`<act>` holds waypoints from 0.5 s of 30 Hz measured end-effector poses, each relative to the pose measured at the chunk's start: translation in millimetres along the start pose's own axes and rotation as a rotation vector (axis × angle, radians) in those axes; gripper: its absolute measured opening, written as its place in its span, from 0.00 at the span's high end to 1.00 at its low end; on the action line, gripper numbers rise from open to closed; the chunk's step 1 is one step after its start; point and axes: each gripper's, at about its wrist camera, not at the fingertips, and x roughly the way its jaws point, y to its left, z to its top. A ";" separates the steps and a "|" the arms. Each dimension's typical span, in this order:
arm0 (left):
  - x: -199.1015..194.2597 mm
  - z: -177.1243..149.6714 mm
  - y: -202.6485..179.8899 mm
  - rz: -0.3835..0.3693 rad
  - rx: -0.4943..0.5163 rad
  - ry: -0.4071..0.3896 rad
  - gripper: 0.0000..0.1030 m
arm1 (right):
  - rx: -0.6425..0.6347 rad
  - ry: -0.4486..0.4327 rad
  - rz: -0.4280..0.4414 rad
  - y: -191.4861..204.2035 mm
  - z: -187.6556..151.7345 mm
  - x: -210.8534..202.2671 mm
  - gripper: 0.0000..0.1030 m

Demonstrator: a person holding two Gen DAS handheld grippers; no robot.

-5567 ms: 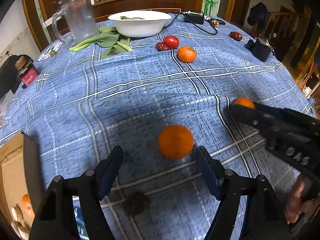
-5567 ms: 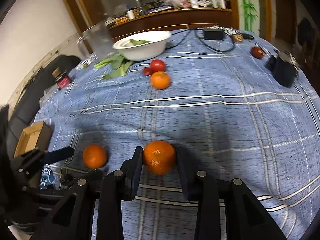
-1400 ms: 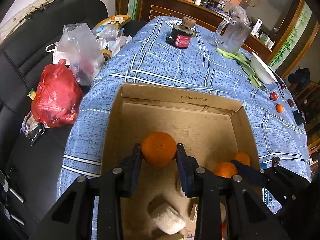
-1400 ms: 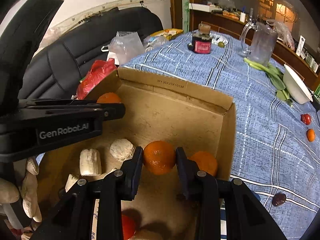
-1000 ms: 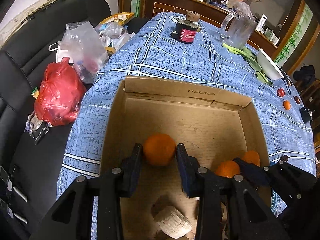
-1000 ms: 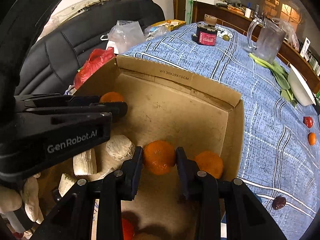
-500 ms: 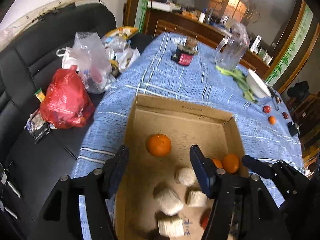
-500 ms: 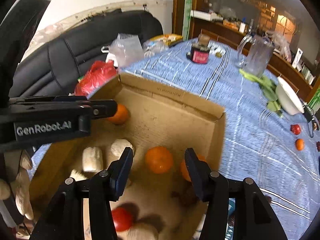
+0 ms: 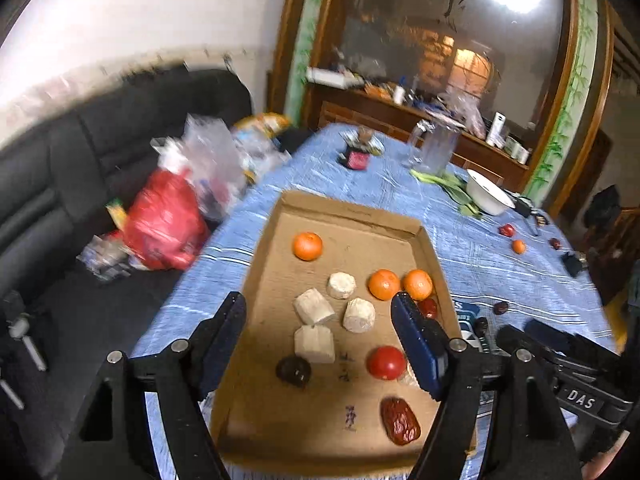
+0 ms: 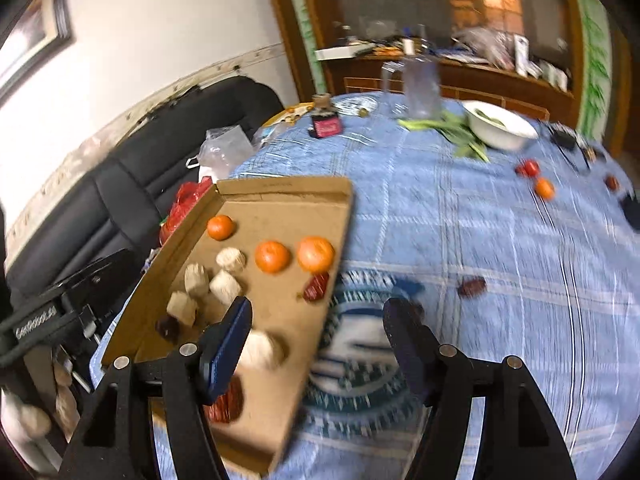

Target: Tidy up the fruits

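A shallow cardboard box (image 9: 352,213) (image 10: 280,188) lies on the blue checked tablecloth. In it lie three oranges: one alone at the far left (image 9: 307,245) (image 10: 220,227) and two side by side at the right (image 9: 384,284) (image 10: 273,256), with several white chunks (image 9: 314,307), a tomato (image 9: 386,362) and dark red dates (image 9: 400,421). My left gripper (image 9: 320,344) is open and empty above the box. My right gripper (image 10: 316,344) is open and empty above the box's right edge. A further orange (image 10: 544,189) and tomato (image 10: 529,168) lie far across the table.
A white bowl (image 10: 500,128), greens (image 10: 452,128), a glass jug (image 10: 420,84) and a small jar (image 10: 326,120) stand at the table's far end. Loose dates (image 10: 472,286) lie on the cloth right of the box. A black sofa with bags (image 9: 164,216) is to the left.
Both grippers opened, released their oranges into the box, and have pulled up and back. The right gripper has swung rightward over the box's edge.
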 end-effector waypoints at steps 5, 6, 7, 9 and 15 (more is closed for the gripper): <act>-57.1 -18.6 -36.3 0.169 0.092 -0.236 0.02 | 0.058 -0.006 -0.013 -17.8 -25.5 -21.0 0.30; -68.8 -21.7 -42.7 0.189 0.107 -0.281 0.00 | 0.062 -0.012 -0.023 -21.1 -29.1 -26.1 0.30; -80.4 -25.8 -49.0 0.208 0.121 -0.324 0.00 | 0.065 -0.019 -0.031 -23.1 -31.9 -30.3 0.30; -97.3 -34.2 -57.2 0.227 0.135 -0.388 0.00 | 0.072 -0.031 -0.037 -27.3 -36.2 -38.0 0.29; -109.3 -34.9 -61.9 0.136 0.088 -0.320 0.00 | 0.056 -0.078 -0.052 -27.3 -50.3 -65.5 0.25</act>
